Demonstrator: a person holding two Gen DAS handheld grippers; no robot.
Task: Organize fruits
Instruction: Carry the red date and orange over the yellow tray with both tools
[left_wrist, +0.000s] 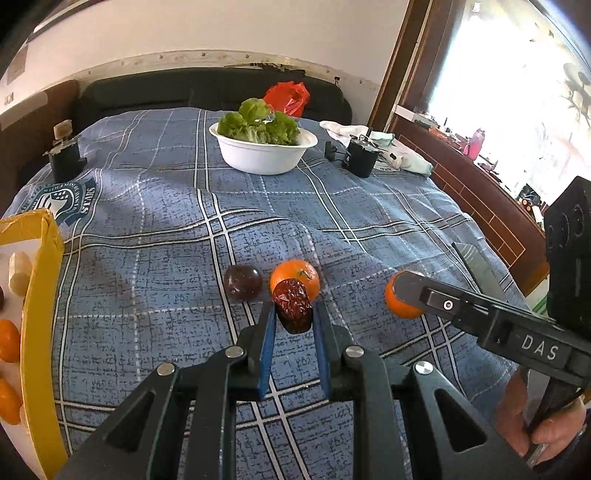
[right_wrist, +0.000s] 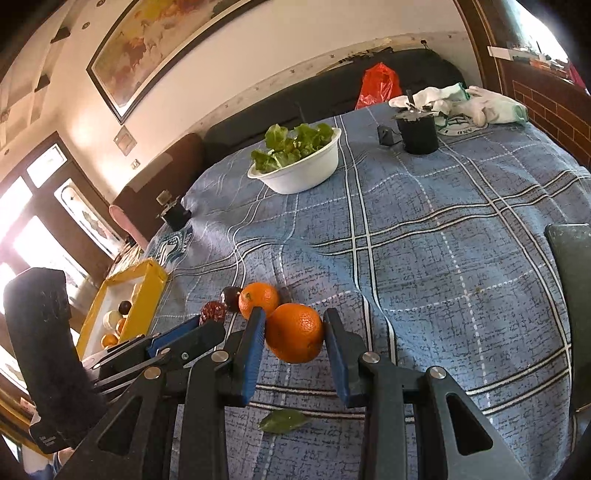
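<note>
My left gripper (left_wrist: 293, 312) is shut on a wrinkled red date (left_wrist: 293, 309), held just above the blue plaid cloth. Behind it lie a small orange (left_wrist: 300, 277) and a dark plum (left_wrist: 242, 282). My right gripper (right_wrist: 294, 325) is shut on a larger orange (right_wrist: 295, 332); it shows at the right of the left wrist view (left_wrist: 400, 301). The right wrist view also shows the date (right_wrist: 213, 310), the small orange (right_wrist: 258, 300) and the plum (right_wrist: 231, 296). A yellow-rimmed box (left_wrist: 40, 295) with several fruits stands at the left, also in the right wrist view (right_wrist: 147, 291).
A white bowl of lettuce (left_wrist: 264, 149) stands at the far middle. Black cylinders (left_wrist: 362, 157) (left_wrist: 65, 157) stand at the far right and left. White cloths (right_wrist: 476, 103) and a red bag (left_wrist: 288, 96) lie at the back. A green leaf (right_wrist: 282, 420) lies near me.
</note>
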